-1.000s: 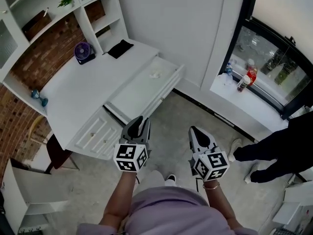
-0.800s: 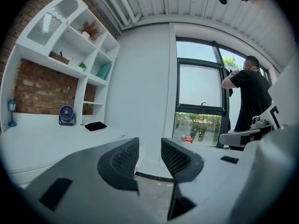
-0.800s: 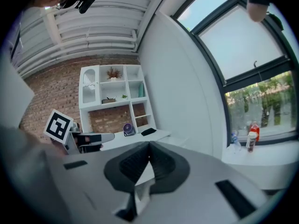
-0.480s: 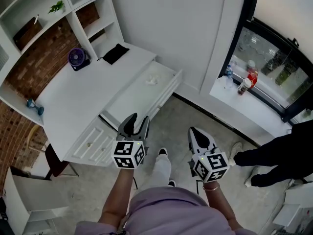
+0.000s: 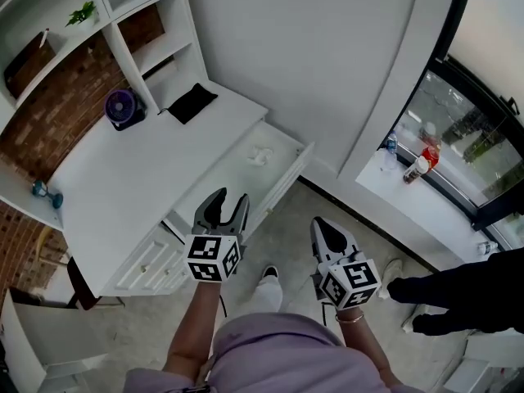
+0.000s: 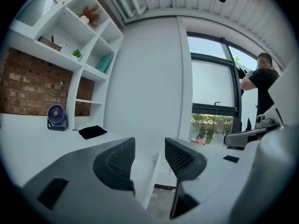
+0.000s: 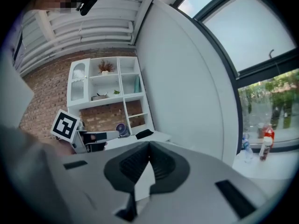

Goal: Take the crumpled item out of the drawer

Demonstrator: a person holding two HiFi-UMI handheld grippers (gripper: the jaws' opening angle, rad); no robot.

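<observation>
A small crumpled white item (image 5: 260, 155) lies in the open white drawer (image 5: 288, 178) of the desk, toward its far end. My left gripper (image 5: 228, 201) hovers in the air just short of the drawer's near end. Its jaws are opening with nothing between them, and a clear gap shows in the left gripper view (image 6: 149, 154). My right gripper (image 5: 327, 228) hangs over the floor to the right of the drawer, shut and holding nothing, its pads meeting in the right gripper view (image 7: 149, 158). Neither gripper touches the drawer or the item.
On the white desk top (image 5: 123, 170) stand a purple fan (image 5: 120, 107) and a black cloth (image 5: 190, 102), with shelves (image 5: 123, 23) behind. Closed drawers (image 5: 151, 264) sit below. Bottles (image 5: 419, 166) stand on the window sill. A person's dark legs (image 5: 458, 293) are at the right.
The left gripper's jaws have spread apart from nearly closed. Both grippers and the head view have shifted a little nearer to the desk and drawer. The right gripper stays shut.
</observation>
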